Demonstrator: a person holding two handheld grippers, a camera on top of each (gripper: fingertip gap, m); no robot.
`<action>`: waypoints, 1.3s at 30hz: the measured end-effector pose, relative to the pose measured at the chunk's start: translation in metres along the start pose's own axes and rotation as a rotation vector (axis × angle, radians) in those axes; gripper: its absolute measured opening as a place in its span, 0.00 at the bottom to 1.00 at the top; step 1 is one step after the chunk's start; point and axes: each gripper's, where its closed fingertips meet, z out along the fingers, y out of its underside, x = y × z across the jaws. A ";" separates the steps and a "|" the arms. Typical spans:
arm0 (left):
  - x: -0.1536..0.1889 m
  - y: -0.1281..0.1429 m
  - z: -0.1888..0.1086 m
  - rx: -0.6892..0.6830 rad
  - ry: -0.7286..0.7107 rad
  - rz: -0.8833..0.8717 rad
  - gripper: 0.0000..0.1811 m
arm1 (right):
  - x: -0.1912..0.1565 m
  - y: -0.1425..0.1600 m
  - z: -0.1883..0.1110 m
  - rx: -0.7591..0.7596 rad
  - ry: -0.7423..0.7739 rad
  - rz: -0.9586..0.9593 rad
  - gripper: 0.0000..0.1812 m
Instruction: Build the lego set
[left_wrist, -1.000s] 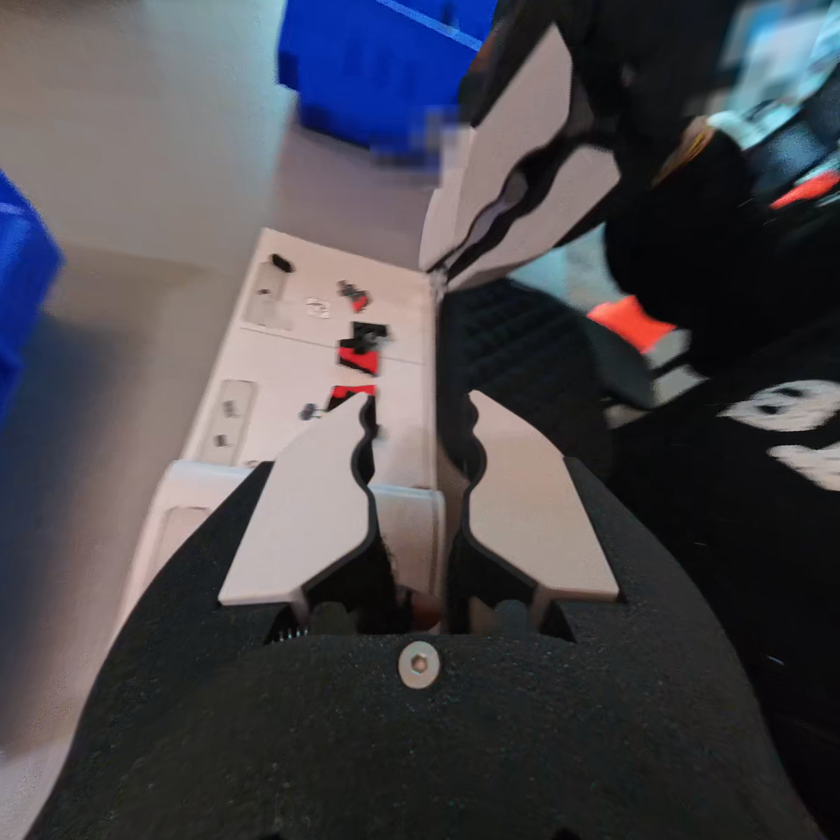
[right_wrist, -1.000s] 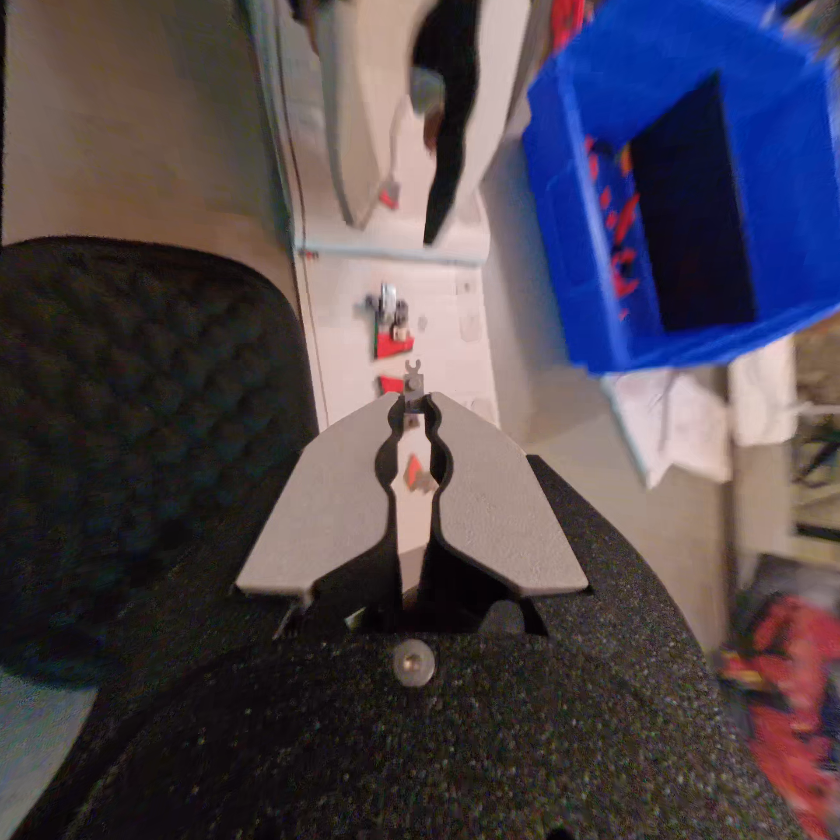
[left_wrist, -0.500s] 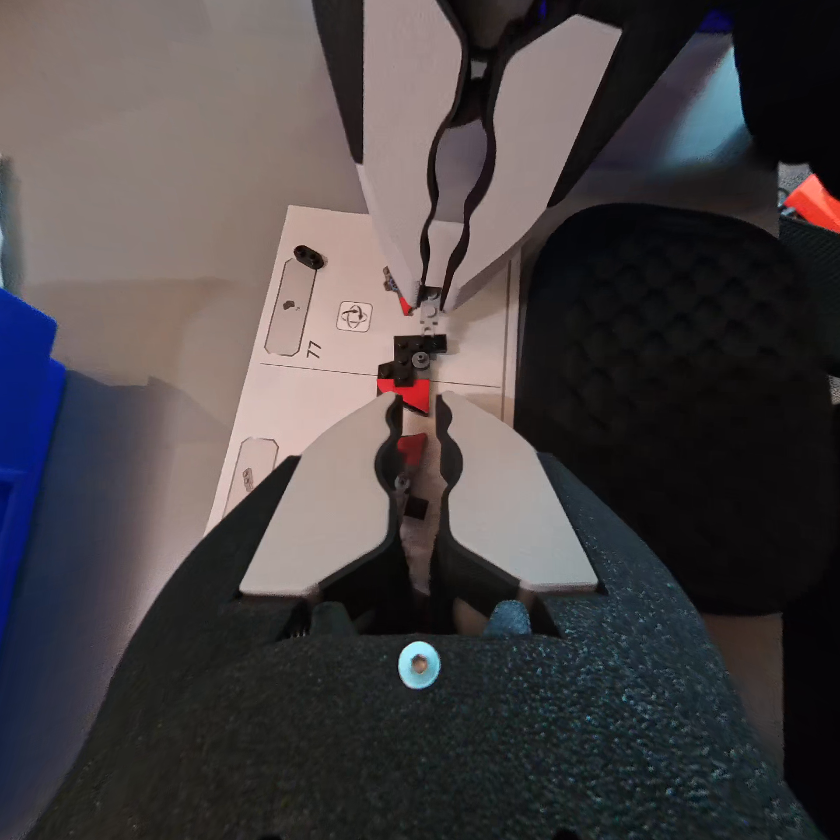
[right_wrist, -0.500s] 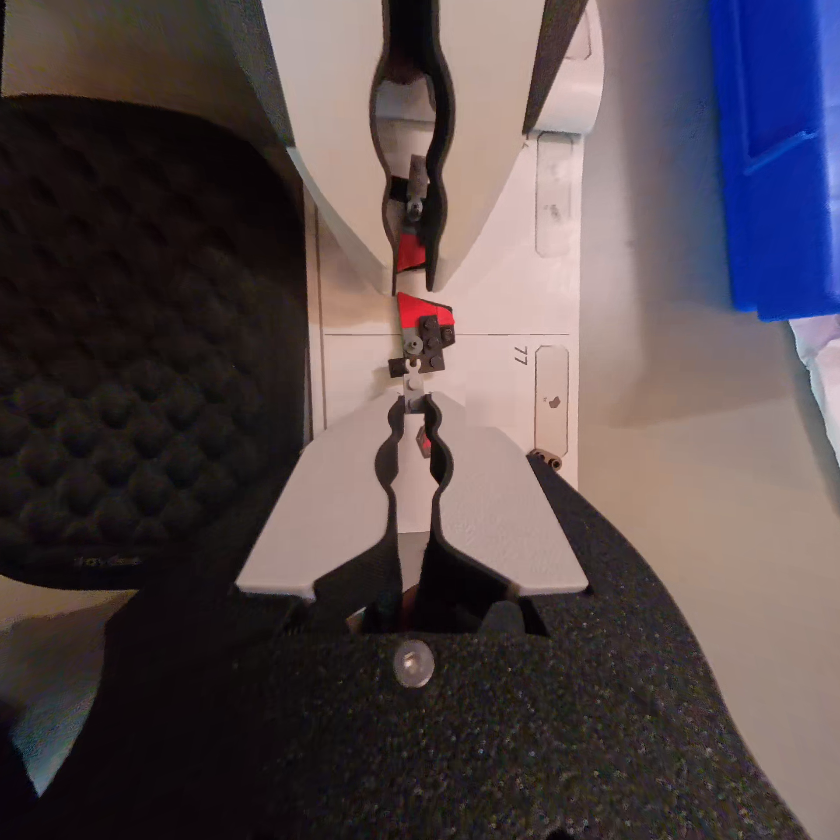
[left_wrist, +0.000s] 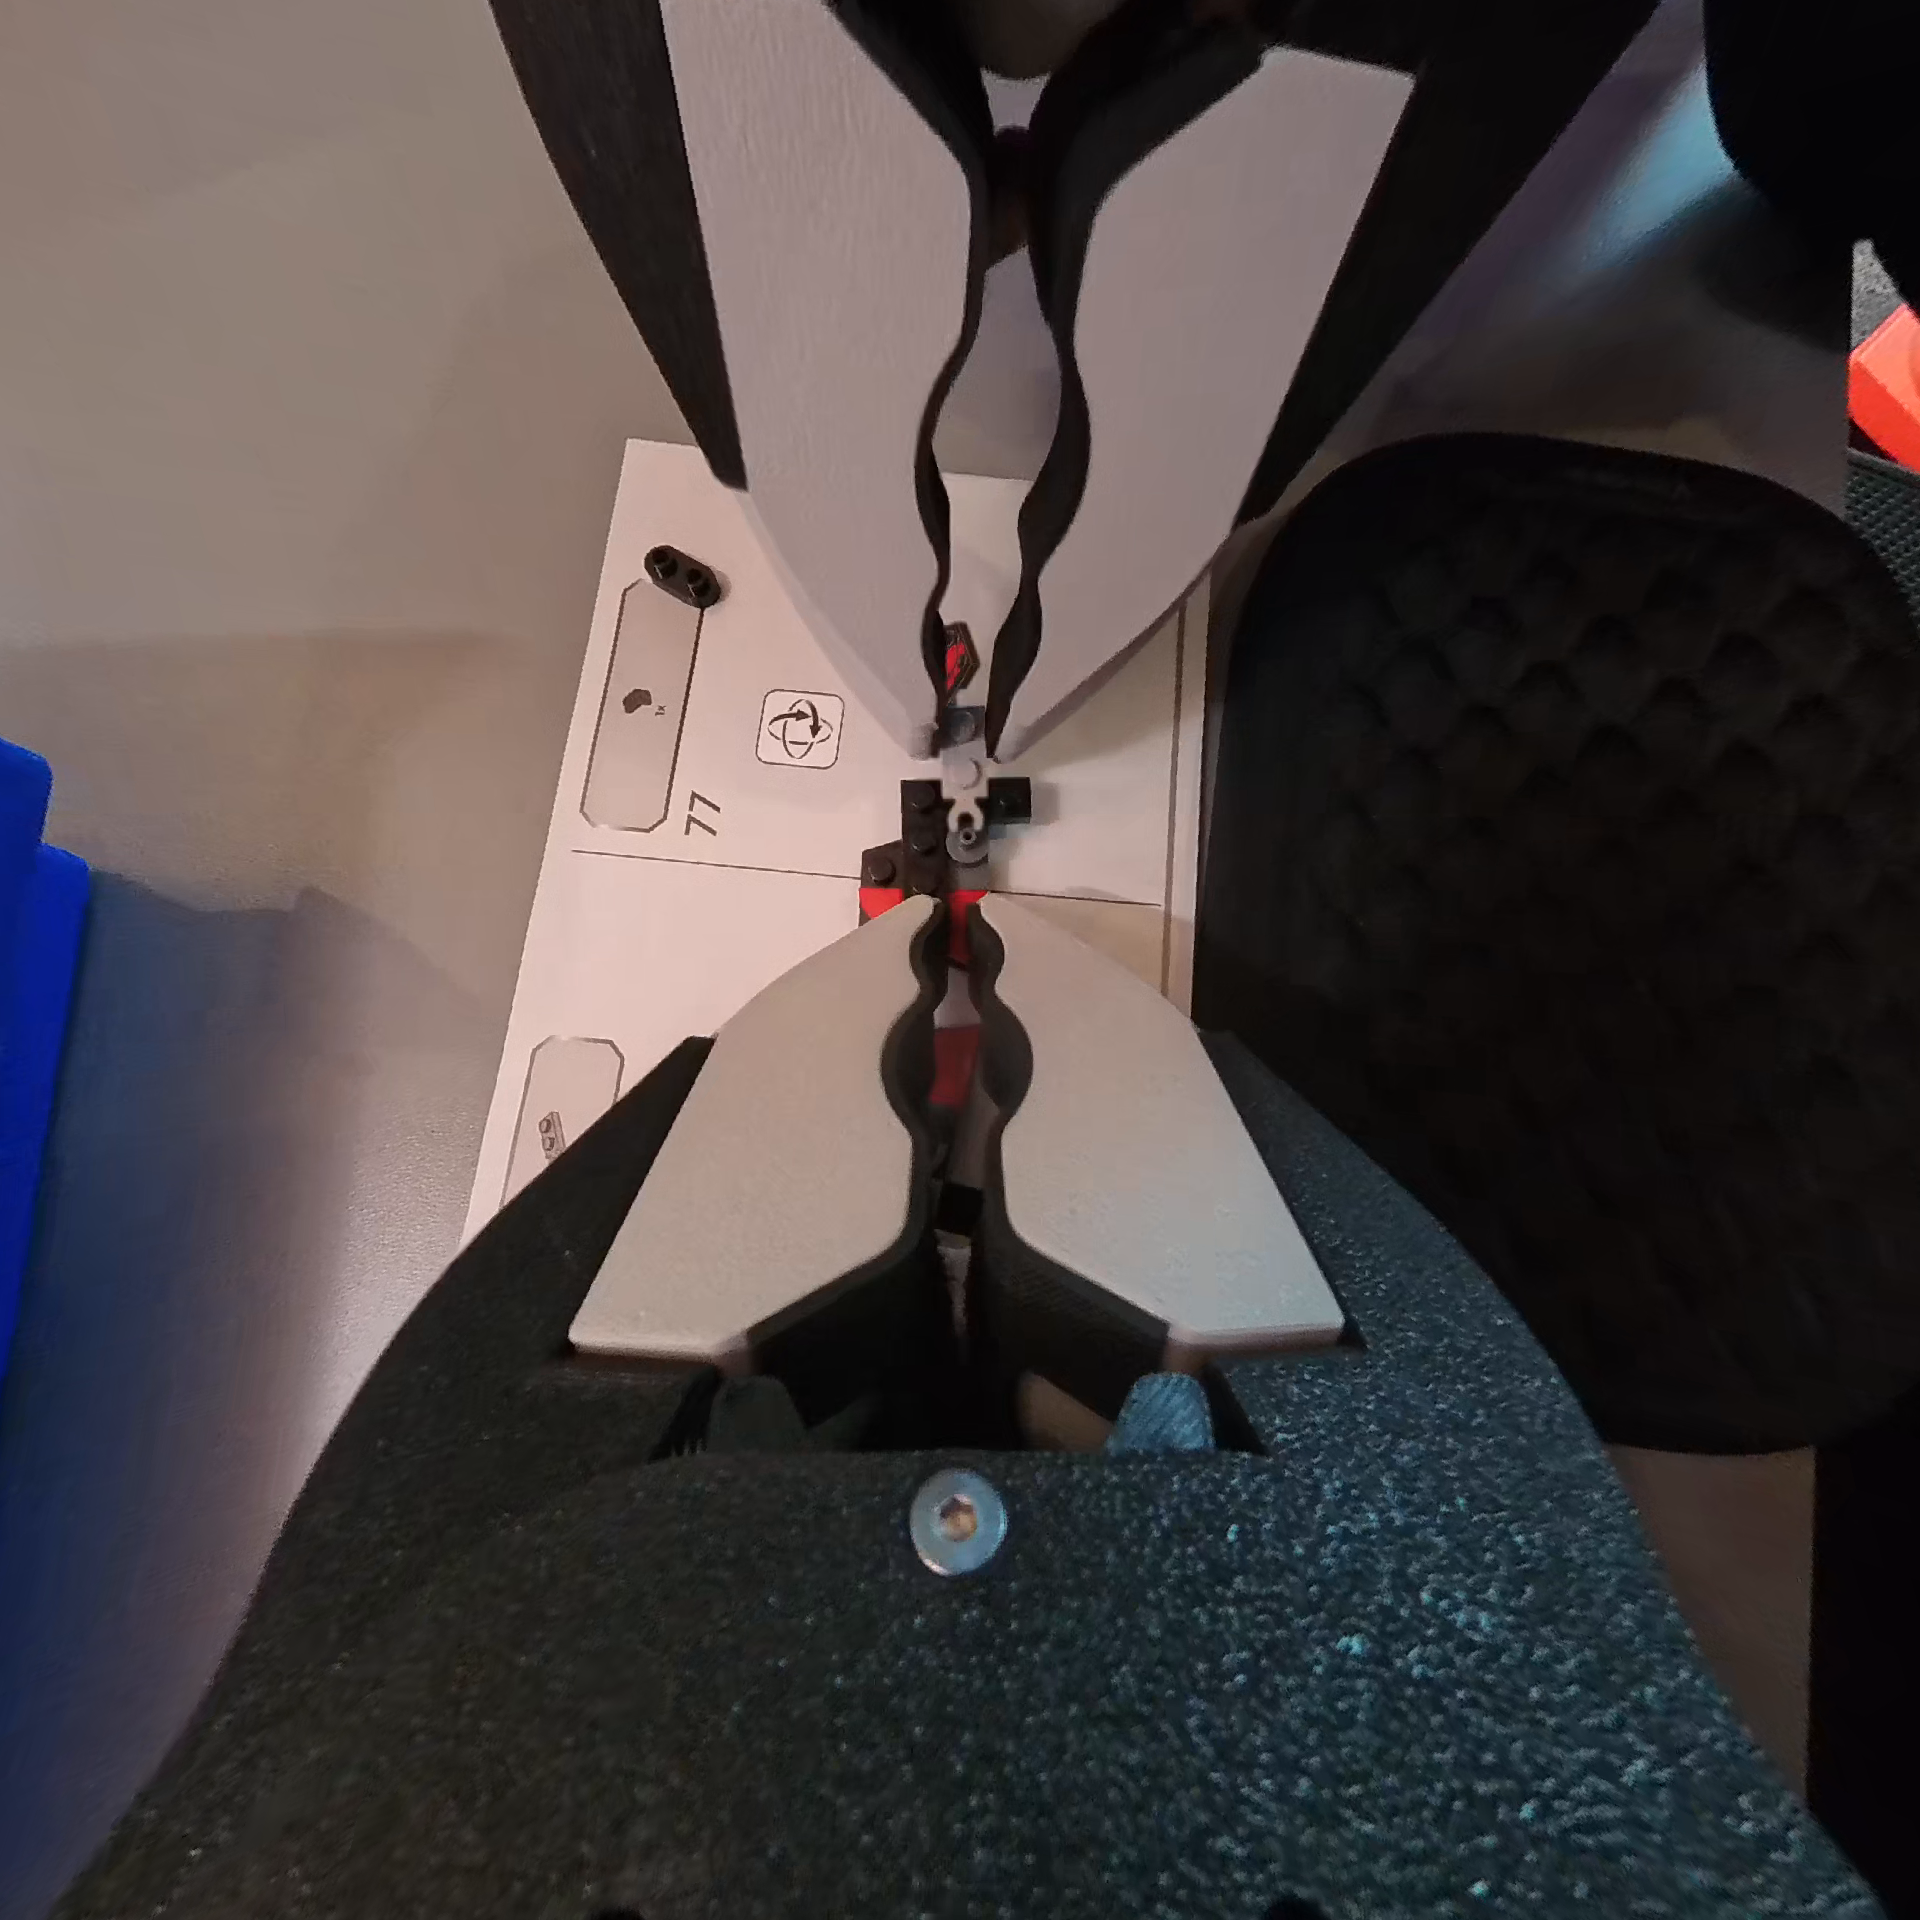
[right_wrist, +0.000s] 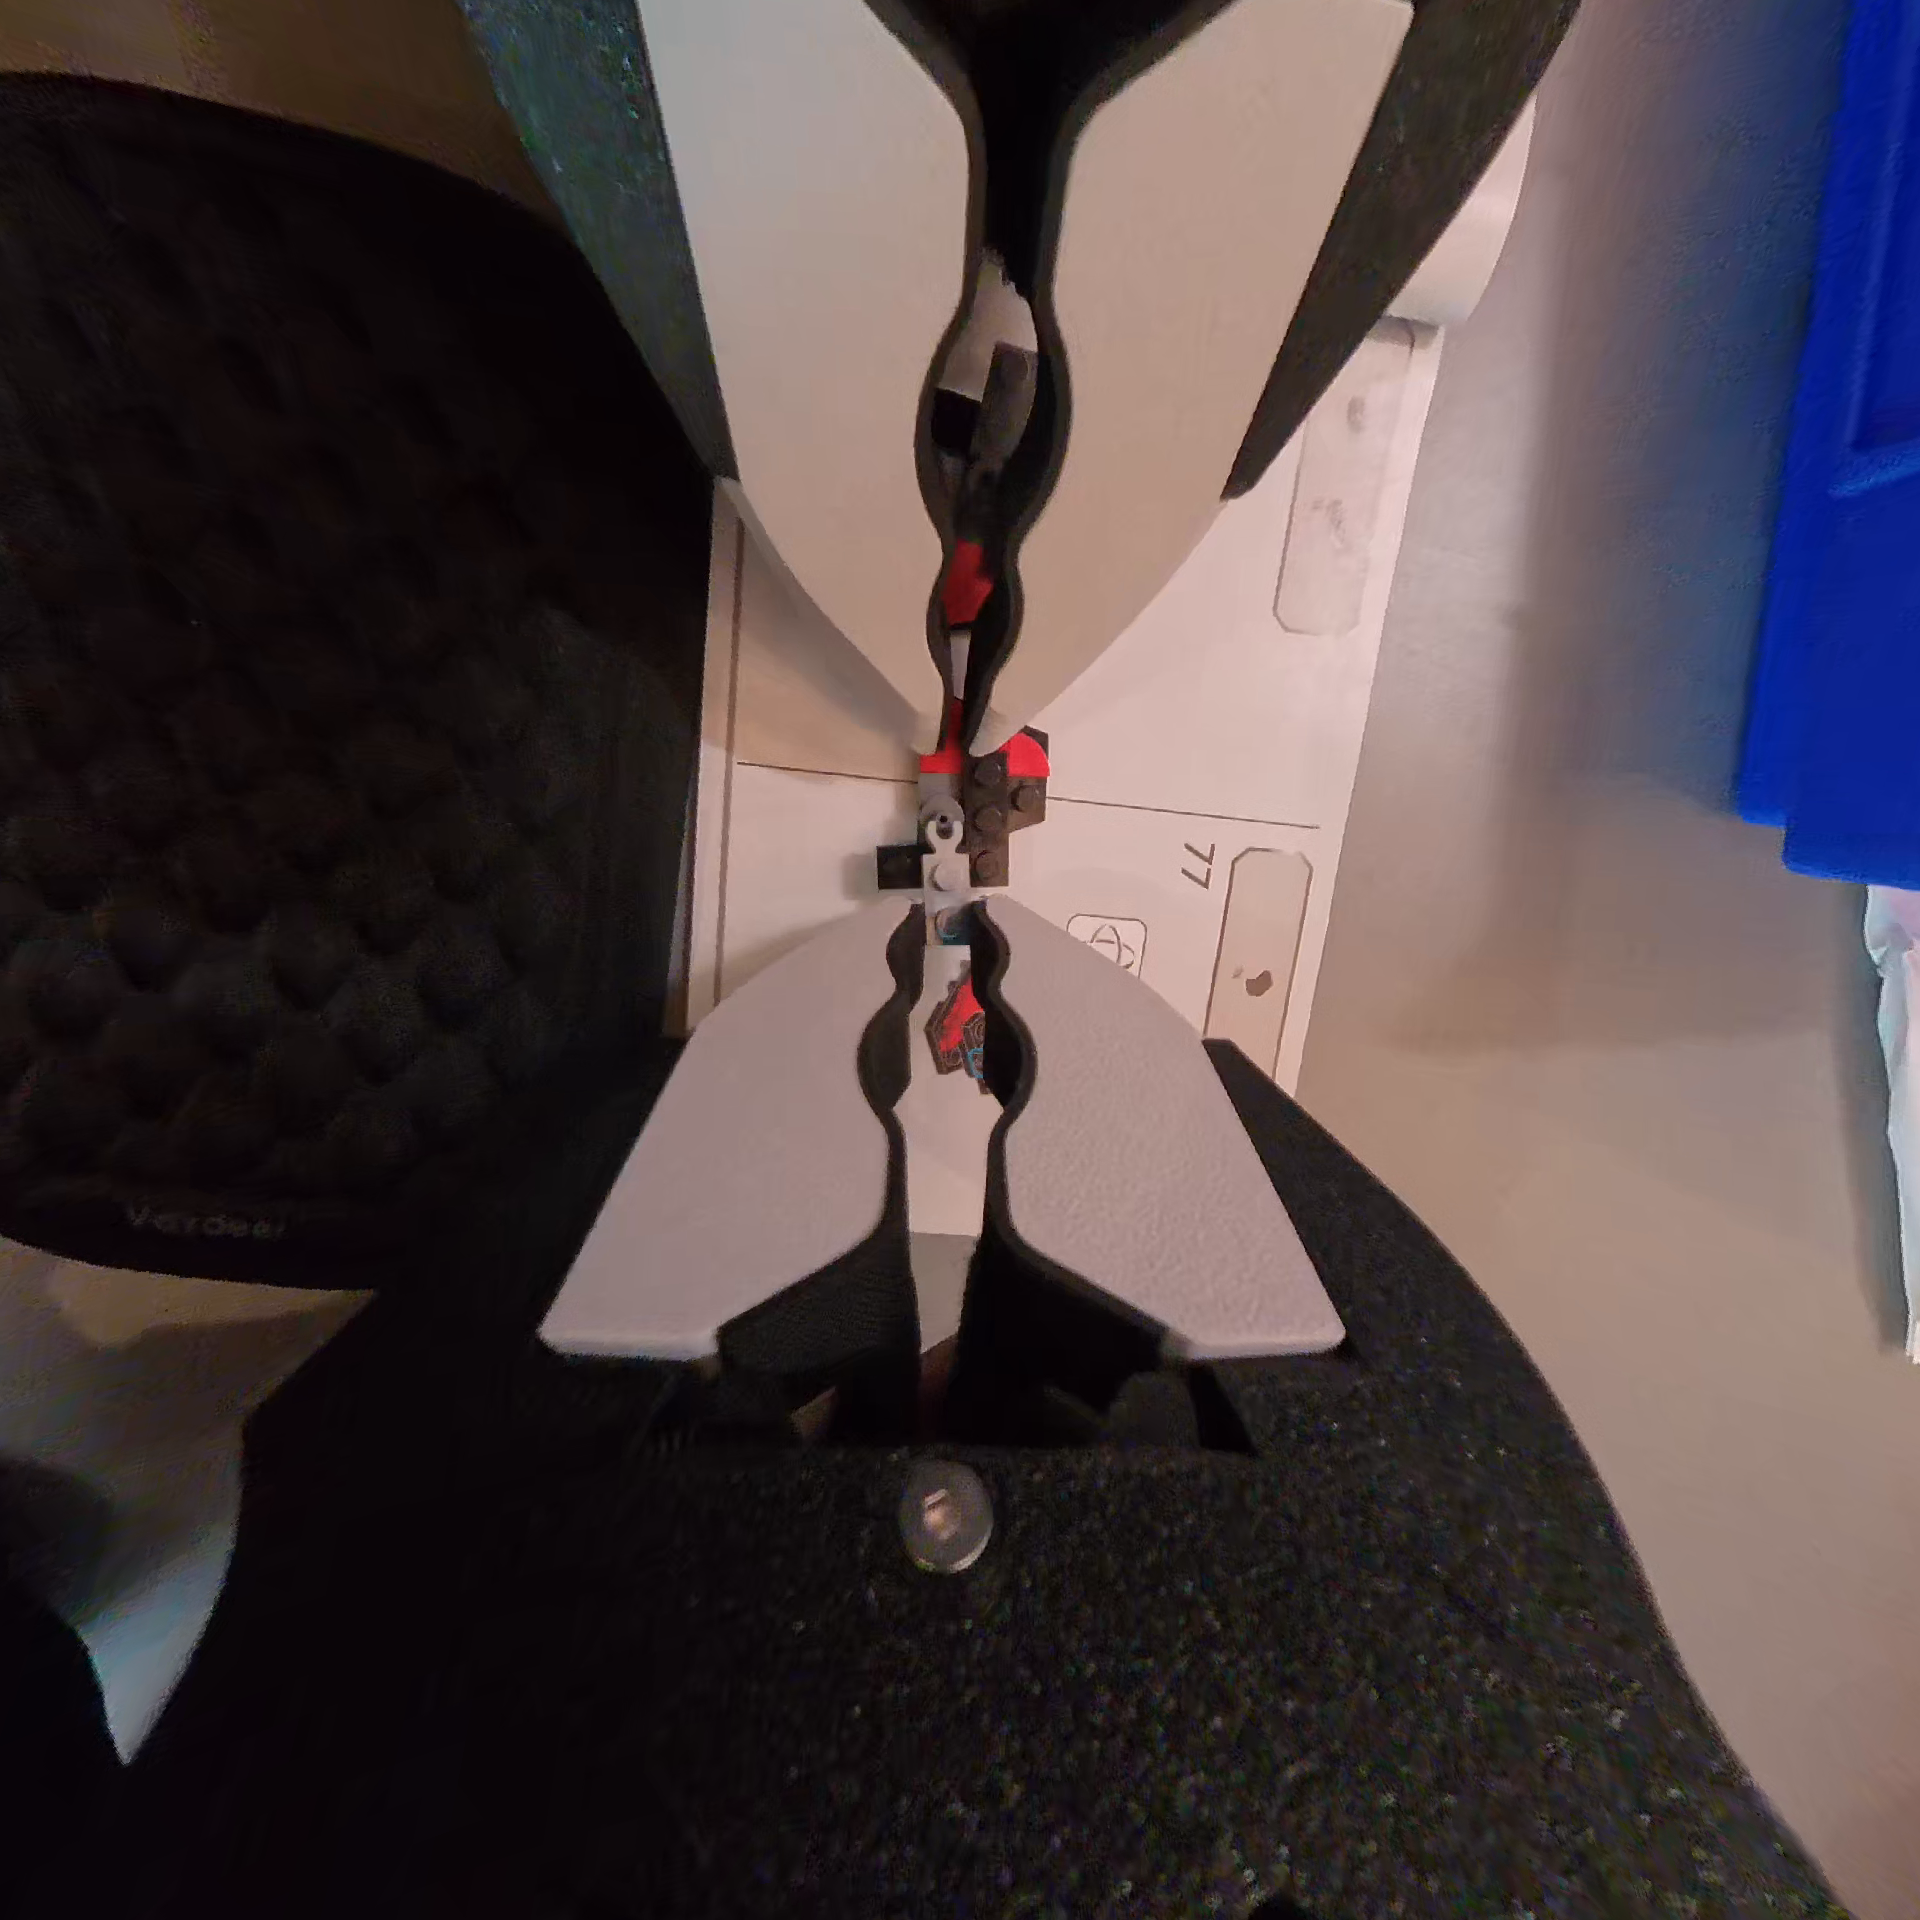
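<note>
We've got both tools nose to nose over the open instruction booklet (left_wrist: 717, 935), and the join is happening right between the tips. Our left tool (left_wrist: 954, 914) is clenched on the red end of the black-and-red sub-assembly (left_wrist: 940, 847), which hangs just ahead of its tips, and our right tool (right_wrist: 951, 914) is pinching the small light-grey clip plate (right_wrist: 943, 868), whose far end sits on top of that sub-assembly. We judge the plate is lined up but we can't tell whether it's pressed home yet, so a squeeze and a release look like what's left of this step; the build as a whole appears small, with plenty still to come. Counting up: two tools, one sub-assembly, one grey plate, one loose black two-hole piece (left_wrist: 682, 574) lying on the booklet off to the left of the right tool, one booklet, one black padded cushion (left_wrist: 1558, 935) beside the page, and a blue bin (right_wrist: 1839, 416) on the surface, right of our right tool.
</note>
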 end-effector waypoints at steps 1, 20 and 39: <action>0.000 0.000 0.000 -0.002 0.000 -0.001 0.01 | 0.000 0.000 0.000 -0.008 -0.001 -0.002 0.05; 0.000 0.000 0.001 0.019 0.008 -0.043 0.00 | 0.000 0.001 0.003 -0.089 0.058 -0.008 0.05; 0.001 0.000 0.001 0.023 0.014 -0.042 0.00 | 0.000 0.001 0.003 0.021 0.067 0.008 0.05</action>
